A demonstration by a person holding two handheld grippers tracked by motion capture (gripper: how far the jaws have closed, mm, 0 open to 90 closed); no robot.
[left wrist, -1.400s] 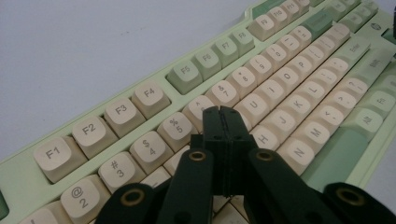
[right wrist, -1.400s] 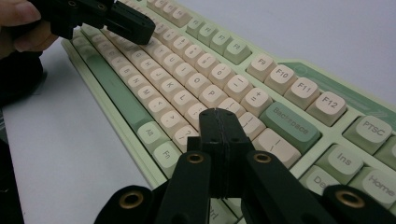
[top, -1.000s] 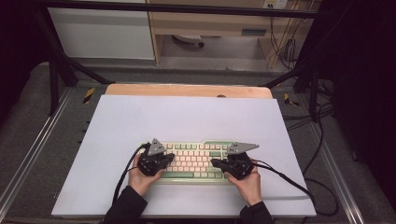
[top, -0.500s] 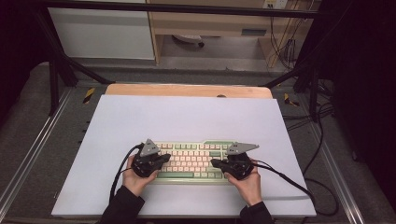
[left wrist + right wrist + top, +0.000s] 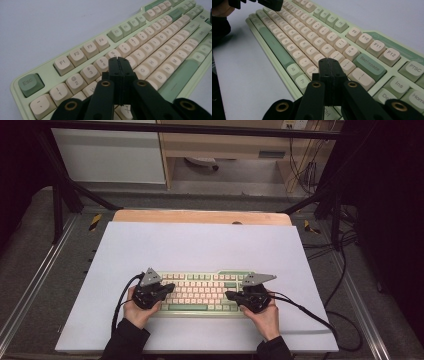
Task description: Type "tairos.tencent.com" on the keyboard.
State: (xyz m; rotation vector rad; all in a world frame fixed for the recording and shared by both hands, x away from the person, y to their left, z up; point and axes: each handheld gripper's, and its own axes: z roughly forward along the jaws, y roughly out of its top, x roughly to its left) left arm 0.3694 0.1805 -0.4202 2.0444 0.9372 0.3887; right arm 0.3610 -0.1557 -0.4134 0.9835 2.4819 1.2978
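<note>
1. High view: keyboard (image 5: 202, 291) lies on the white sheet (image 5: 200, 245), near its front edge. Left gripper (image 5: 169, 289) sits over the keyboard's left end, right gripper (image 5: 231, 296) over its right end, tips pointing inward at each other along the key rows. Both hands flank the board.
2. Left gripper view: left gripper (image 5: 119, 60) has its jaws pressed together, nothing between them. The closed tip hangs over the keyboard's (image 5: 140, 47) number/QWERTY rows, near the 4 and 5 keys; can't tell if it touches a cap.
3. Right gripper view: right gripper (image 5: 329, 60) also fully closed and empty. Tip sits above the keyboard's (image 5: 312, 37) right block, just short of Backspace (image 5: 370, 65), around the bracket/Enter area. Contact not resolvable. The left gripper (image 5: 270, 3) shows far off at the keyboard's other end.
4. Risk: the closed tip is wider than one keycap, so a press likely catches two neighbouring keys. An angled approach could slide off a cap edge or pop it.
5. Risk: a push along the rows could skate the keyboard across the smooth sheet; nothing is bracing it.
</note>
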